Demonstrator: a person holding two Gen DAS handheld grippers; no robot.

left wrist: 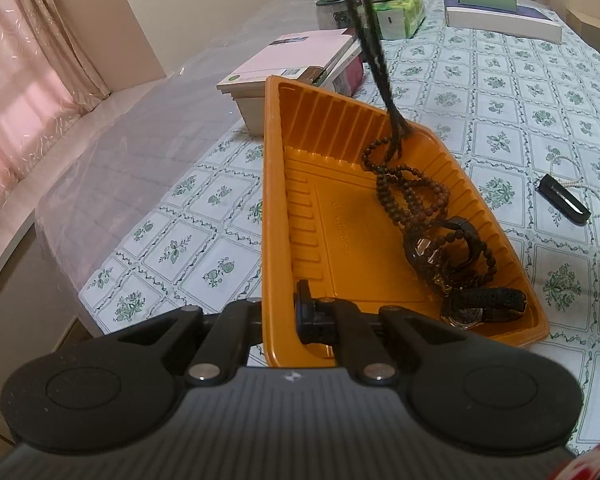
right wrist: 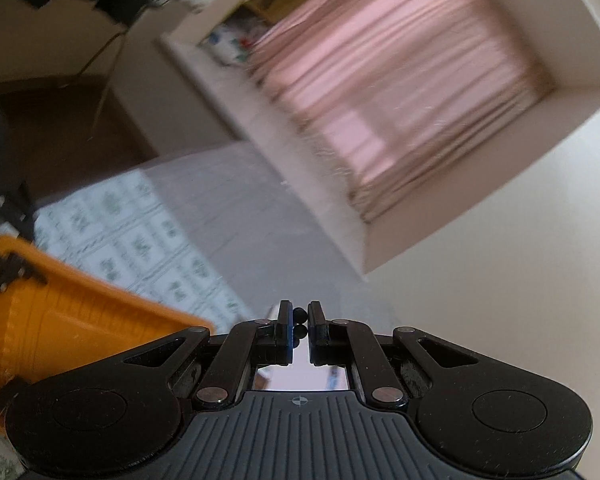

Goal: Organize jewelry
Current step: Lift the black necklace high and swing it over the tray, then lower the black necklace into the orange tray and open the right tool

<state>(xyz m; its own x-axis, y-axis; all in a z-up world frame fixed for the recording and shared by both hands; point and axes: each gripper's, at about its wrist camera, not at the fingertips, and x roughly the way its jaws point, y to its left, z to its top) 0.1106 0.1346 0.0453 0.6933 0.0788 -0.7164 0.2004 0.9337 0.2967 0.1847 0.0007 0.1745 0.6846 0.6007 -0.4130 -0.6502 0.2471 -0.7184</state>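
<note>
- Right hand-held gripper (right wrist: 299, 322), low centre of the blurred right wrist view, is clenched on a few dark beads of the bead necklace (left wrist: 410, 196), which show pinched between its fingertips.
- From the left wrist view, the strand runs taut from the top edge of the frame down into the orange tray (left wrist: 284, 200), where its lower loops already lie coiled along the right-hand wall.
- Left hand-held gripper (left wrist: 280, 316), bottom centre of that view, is clamped on the tray's near rim, one finger inside and one outside, pinning it to the floral-cloth surface (left wrist: 520, 92).
- Two wristwatches (left wrist: 472, 304) sit in the tray's lower right corner, partly under the beads.
- Judged step: lowering the rest of the necklace into the tray. Done well, it calls for a slow descent over the bare middle of the tray, so the strand piles in loops and does not drape over the rim.
- Releasing only once the slack is inside should keep the beads from sliding out; the left hold ought to stay firm against any tug.
- Outside the tray, at right of the left wrist view, a black clip-like object (left wrist: 564, 200) and a pale bead chain (left wrist: 560, 160) lie on the cloth, apparently awaiting sorting.
</note>
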